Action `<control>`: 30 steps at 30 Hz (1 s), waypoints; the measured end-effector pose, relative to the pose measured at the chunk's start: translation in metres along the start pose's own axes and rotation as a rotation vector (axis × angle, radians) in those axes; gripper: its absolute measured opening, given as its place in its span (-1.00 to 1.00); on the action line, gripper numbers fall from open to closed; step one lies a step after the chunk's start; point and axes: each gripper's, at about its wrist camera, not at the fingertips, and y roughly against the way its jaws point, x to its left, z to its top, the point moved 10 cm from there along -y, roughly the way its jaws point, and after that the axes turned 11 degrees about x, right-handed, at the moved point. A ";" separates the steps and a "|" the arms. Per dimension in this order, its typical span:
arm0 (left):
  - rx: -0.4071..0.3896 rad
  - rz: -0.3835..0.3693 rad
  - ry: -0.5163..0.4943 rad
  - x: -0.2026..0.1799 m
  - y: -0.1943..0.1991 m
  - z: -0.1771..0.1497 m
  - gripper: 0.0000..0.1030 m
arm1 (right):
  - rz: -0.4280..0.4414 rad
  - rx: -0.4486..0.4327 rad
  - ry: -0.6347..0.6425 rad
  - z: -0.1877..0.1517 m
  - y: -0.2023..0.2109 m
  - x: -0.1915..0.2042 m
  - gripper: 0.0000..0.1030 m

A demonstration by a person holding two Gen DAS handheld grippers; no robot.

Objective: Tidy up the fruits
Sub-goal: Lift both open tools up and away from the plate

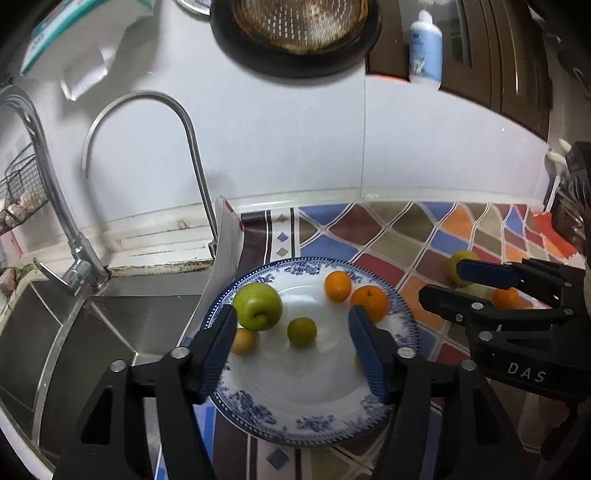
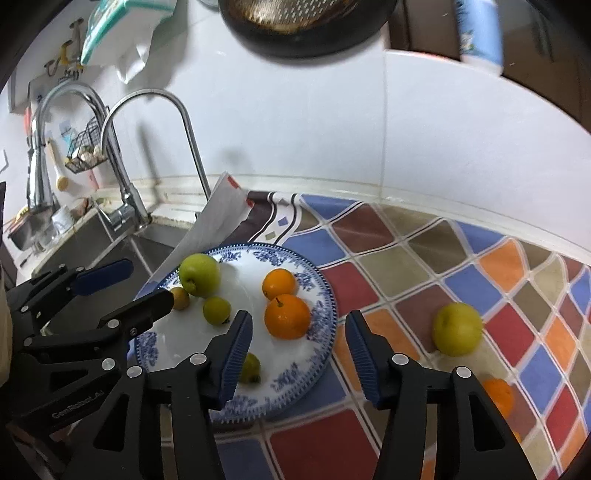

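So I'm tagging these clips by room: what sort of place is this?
Most likely a home kitchen: a steel sink with a gooseneck faucet, and a colander hanging on the tiled wall.

Six fruits [image 2: 287, 316] on blue-patterned plate [image 2: 325, 306]; green apple [image 2: 457, 329], orange [image 2: 498, 395] on countertop.

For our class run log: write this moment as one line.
left hand-held gripper open above plate | right hand-held gripper open, empty | green apple, orange off plate

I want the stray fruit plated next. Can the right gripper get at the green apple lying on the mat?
Probably yes. The right gripper is open and empty, and the green apple sits alone on the checked mat, off the plate, with nothing between them.
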 end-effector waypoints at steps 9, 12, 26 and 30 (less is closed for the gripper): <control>-0.047 -0.005 0.009 -0.019 0.040 -0.004 0.52 | -0.055 -0.046 -0.030 -0.018 0.050 -0.015 0.30; -0.066 -0.009 0.003 -0.028 0.053 -0.005 0.64 | -0.070 -0.068 -0.033 -0.023 0.065 -0.018 0.37; -0.147 -0.004 -0.055 -0.070 0.097 -0.016 0.87 | -0.142 -0.132 -0.094 -0.054 0.124 -0.053 0.46; -0.168 -0.013 -0.067 -0.082 0.105 -0.017 0.88 | -0.158 -0.137 -0.104 -0.063 0.135 -0.061 0.46</control>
